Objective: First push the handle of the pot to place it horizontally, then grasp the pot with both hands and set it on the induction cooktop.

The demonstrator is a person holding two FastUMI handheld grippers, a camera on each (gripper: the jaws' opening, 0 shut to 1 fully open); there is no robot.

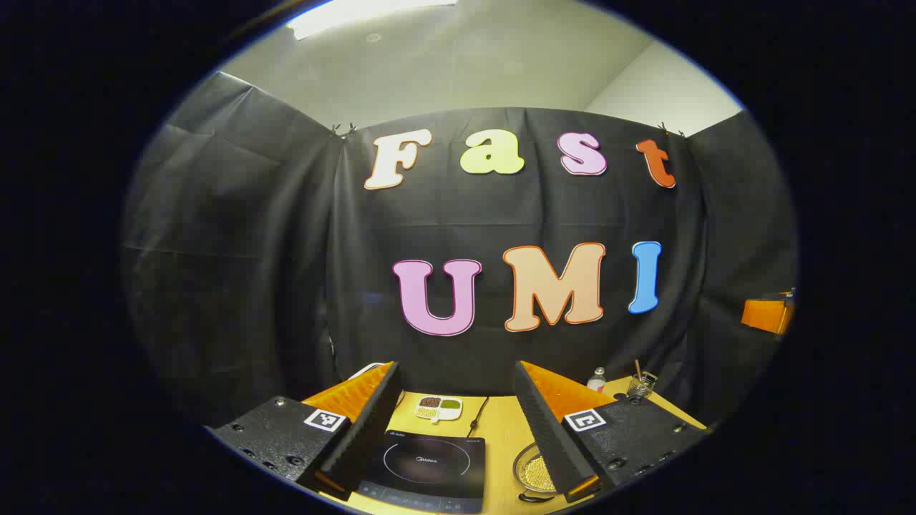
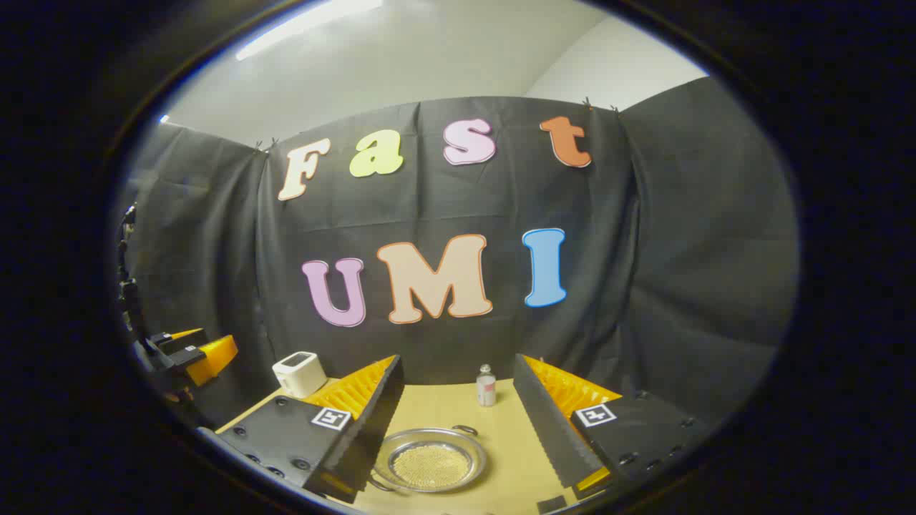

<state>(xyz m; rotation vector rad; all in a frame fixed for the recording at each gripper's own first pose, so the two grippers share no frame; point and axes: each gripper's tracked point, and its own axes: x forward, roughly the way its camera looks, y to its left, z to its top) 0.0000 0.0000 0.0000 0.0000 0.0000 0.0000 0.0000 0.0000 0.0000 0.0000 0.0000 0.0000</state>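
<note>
A shallow silver pot (image 2: 429,461) holding yellowish grains sits on the wooden table, low between the fingers of my right gripper (image 2: 456,357), which is open above it. One small loop handle (image 2: 465,430) shows at the pot's far rim, another at its near left. In the left gripper view the black induction cooktop (image 1: 429,465) lies below my left gripper (image 1: 456,366), also open and empty. The pot (image 1: 535,472) stands just right of the cooktop, partly hidden by my right-hand finger. The left gripper (image 2: 189,354) also appears far left in the right gripper view.
A white divided dish (image 1: 438,408) of beans lies behind the cooktop, with a cable beside it. A small bottle (image 2: 486,386) stands behind the pot. A glass with sticks (image 1: 642,386) is at the back right, a white box-shaped device (image 2: 299,372) at the left.
</note>
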